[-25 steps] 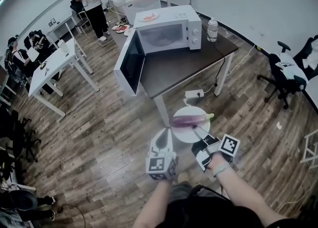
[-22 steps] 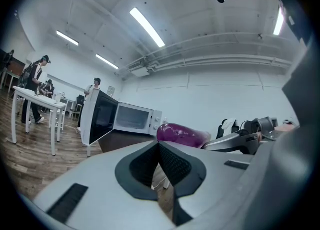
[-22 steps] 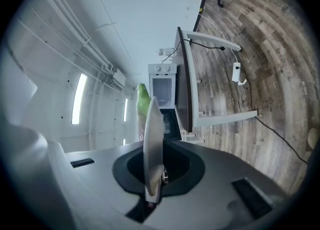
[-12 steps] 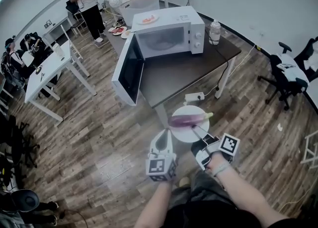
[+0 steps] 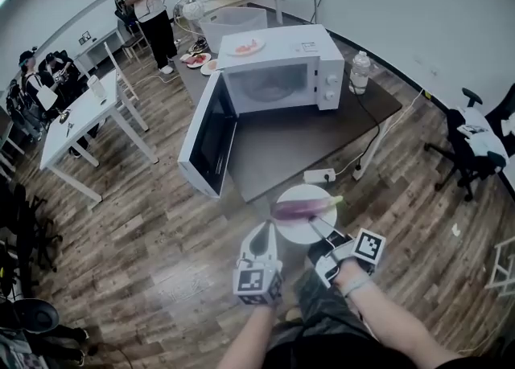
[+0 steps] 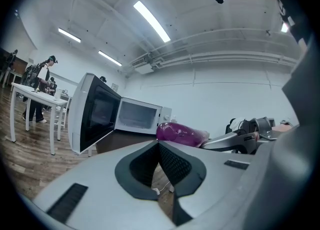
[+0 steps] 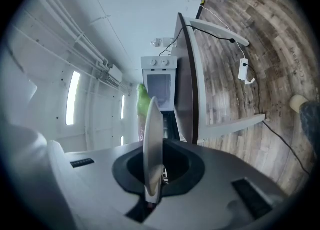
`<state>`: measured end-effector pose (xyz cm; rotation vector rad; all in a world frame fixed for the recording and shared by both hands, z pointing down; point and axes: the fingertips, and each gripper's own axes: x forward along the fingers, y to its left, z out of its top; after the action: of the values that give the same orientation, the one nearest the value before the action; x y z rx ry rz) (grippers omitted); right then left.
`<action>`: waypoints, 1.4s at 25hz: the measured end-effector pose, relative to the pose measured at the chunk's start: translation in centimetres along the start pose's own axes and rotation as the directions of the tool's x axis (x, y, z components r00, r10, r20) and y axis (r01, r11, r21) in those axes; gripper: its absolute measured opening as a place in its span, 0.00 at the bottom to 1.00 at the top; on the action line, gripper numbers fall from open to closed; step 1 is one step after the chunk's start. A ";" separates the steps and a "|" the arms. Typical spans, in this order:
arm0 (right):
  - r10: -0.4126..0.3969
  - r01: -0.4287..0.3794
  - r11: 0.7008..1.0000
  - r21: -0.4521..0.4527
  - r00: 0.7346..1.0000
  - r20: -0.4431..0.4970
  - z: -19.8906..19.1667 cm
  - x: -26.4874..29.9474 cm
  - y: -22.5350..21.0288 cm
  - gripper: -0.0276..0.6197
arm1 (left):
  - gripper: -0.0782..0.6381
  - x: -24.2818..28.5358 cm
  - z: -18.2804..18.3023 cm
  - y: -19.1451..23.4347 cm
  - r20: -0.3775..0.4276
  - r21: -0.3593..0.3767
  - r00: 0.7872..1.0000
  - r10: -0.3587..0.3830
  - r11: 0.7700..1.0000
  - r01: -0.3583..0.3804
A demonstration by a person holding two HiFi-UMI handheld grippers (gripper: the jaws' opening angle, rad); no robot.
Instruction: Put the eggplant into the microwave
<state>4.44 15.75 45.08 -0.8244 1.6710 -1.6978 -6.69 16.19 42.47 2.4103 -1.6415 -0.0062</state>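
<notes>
Gripping the near rim of a white plate [image 5: 298,232], the right tongs [image 5: 316,227] are clenched on it and hold it level in front of the person, with the edge of the plate wedged between the pads in the right gripper view. The eggplant [image 5: 299,207] lies across the plate, purple body to the left and green stem end to the right, not yet inside the microwave [image 5: 282,62]. The left tongs [image 5: 264,229] are clenched on nothing, tips pressed together, just beside the plate's left edge and not touching it. Compared with a second ago, both tongs and the plate have come closer to the dark bench [image 5: 290,142]: before, the plate hung out over the wooden floor short of the bench's near corner, and now it sits right at the near edge, close to the white power strip [image 5: 319,175]. The microwave stands at the far side of the bench as it did, its door [image 5: 208,138] swung wide to the left and the chamber open toward the person. A water bottle [image 5: 359,70] remains beside the microwave on the right, and a small dish [image 5: 245,46] rests on its top. The tongs keep the same grip and the same spacing from each other as earlier, and the eggplant has not shifted on the plate.
</notes>
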 end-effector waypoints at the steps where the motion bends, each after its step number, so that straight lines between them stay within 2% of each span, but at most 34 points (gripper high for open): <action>1: -0.004 0.003 1.000 -0.002 1.000 -0.008 0.5 0.5 -0.1 0.05 | 0.11 0.7 0.0 0.3 -0.002 -0.003 1.000 0.007 1.000 -0.007; 23: -0.008 0.009 1.000 0.006 0.997 -0.080 11.3 12.4 -0.8 0.05 | 0.11 15.7 1.1 4.9 -0.012 -0.021 0.999 0.053 0.998 -0.053; 35: -0.006 0.007 1.000 0.010 0.992 -0.124 16.1 18.4 -1.1 0.05 | 0.11 22.7 2.0 7.5 -0.018 0.002 0.997 0.069 0.998 -0.069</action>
<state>5.65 -8.68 46.57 -0.7331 1.7414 -1.7927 -5.38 -7.66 44.70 2.3458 -1.7166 0.0285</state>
